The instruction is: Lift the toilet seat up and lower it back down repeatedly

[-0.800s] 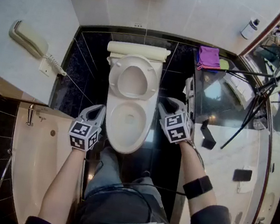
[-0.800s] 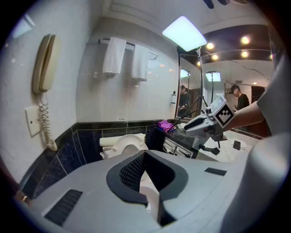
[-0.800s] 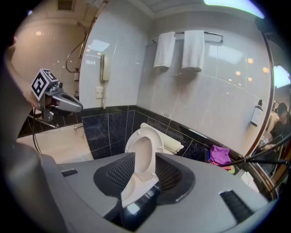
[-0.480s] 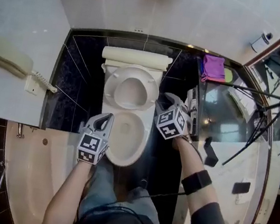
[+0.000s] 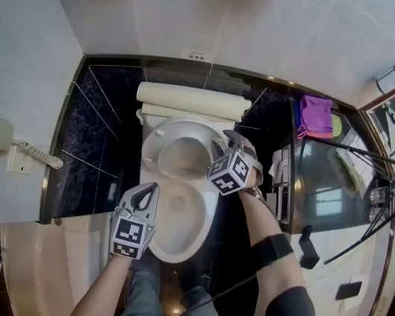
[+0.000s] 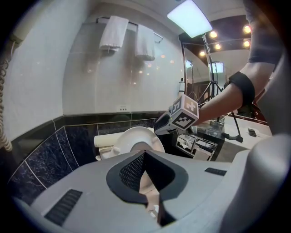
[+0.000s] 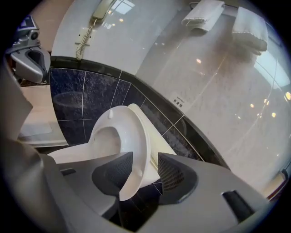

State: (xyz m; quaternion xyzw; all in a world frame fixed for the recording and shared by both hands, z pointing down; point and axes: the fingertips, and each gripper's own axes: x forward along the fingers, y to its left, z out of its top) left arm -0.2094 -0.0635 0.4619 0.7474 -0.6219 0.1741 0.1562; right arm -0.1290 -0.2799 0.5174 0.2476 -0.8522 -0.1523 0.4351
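The cream plastic toilet seat (image 7: 137, 141) stands raised, nearly upright, at the back of the white ceramic bowl (image 5: 205, 223). My right tongs (image 7: 143, 169) are spread wide astride its rim, not clamped. My left tongs (image 6: 144, 159) are closed and empty by the bowl's front edge.

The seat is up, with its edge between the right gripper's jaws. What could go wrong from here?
1. The right gripper has its jaws open around the toilet seat rim, not clamping it; the seat might slip out and slam down.
2. The shut left gripper hovers by the bowl rim, perhaps in the falling seat's path.
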